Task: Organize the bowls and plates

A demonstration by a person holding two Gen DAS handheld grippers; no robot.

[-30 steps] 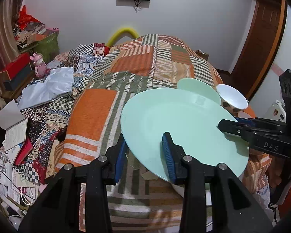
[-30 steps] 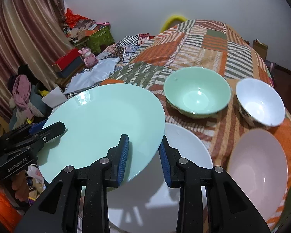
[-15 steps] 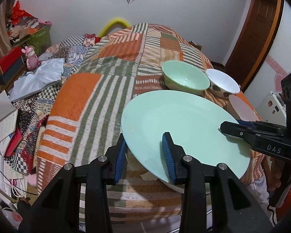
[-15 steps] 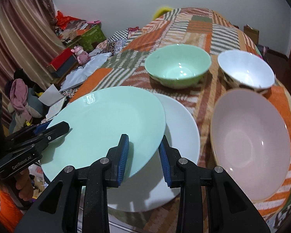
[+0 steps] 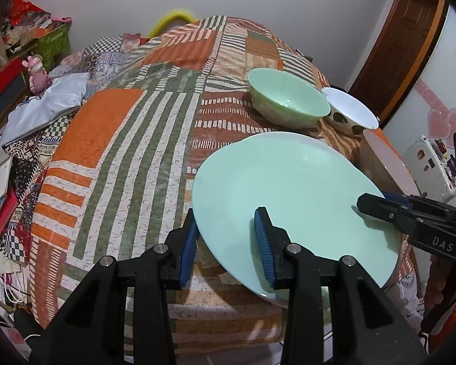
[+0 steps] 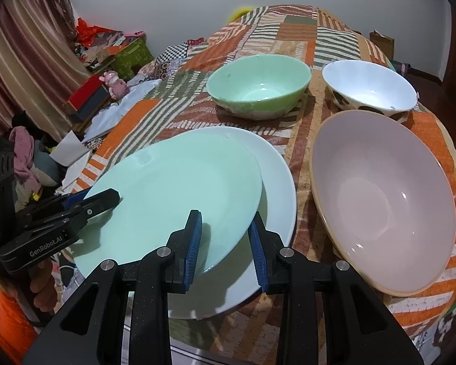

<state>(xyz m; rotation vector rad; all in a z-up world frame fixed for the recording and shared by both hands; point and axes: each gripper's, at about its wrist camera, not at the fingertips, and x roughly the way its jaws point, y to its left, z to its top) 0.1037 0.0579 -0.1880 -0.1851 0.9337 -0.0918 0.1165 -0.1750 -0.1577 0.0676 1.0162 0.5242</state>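
Observation:
A mint green plate (image 5: pixel 288 194) (image 6: pixel 173 194) is gripped on two opposite edges. My left gripper (image 5: pixel 225 243) is shut on its near-left rim and my right gripper (image 6: pixel 225 243) is shut on its right rim. The plate sits just above, or on, a white plate (image 6: pixel 276 188) at the table's front edge; I cannot tell if they touch. A green bowl (image 6: pixel 258 85) (image 5: pixel 287 100), a white spotted bowl (image 6: pixel 369 86) (image 5: pixel 349 115) and a large pink bowl (image 6: pixel 383 225) (image 5: pixel 386 167) stand on the patchwork cloth.
The table (image 5: pixel 130 158) has an orange, green and white patchwork cloth. Cluttered boxes, papers and a pink toy (image 5: pixel 36 73) lie left of it. A wooden door (image 5: pixel 401 48) is at the far right.
Both grippers have lowered the mint plate toward the table's front, over the white plate. The bowls now sit higher and larger in view. The grip has not changed.

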